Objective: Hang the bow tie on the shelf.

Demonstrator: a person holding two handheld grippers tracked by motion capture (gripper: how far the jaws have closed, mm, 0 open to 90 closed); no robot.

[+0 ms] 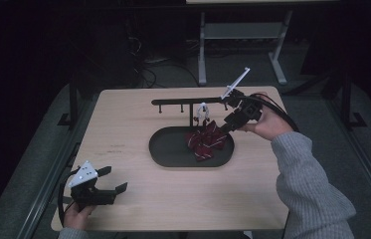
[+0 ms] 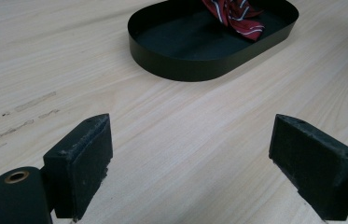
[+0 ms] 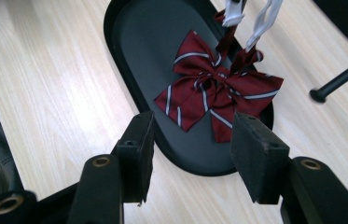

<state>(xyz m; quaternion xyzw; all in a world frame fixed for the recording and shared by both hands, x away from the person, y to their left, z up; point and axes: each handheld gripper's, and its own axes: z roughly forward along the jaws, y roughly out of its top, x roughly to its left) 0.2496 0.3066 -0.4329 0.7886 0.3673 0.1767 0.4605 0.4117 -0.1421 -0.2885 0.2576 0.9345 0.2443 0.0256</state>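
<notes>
A dark red bow tie with white stripes lies at the right end of a black oval tray. Its white strap runs up to a black peg rack behind the tray. My right gripper hovers at the bow's right side. In the right gripper view it is open, with the bow tie just beyond its jaws and the strap above. My left gripper rests open near the table's front left corner. In the left gripper view it faces the tray and the bow tie, far off.
The rack's bar spans the back of the wooden table, and one of its thin legs stands beside the tray. Bare wood lies between my left gripper and the tray. Behind the table stand another table's metal legs.
</notes>
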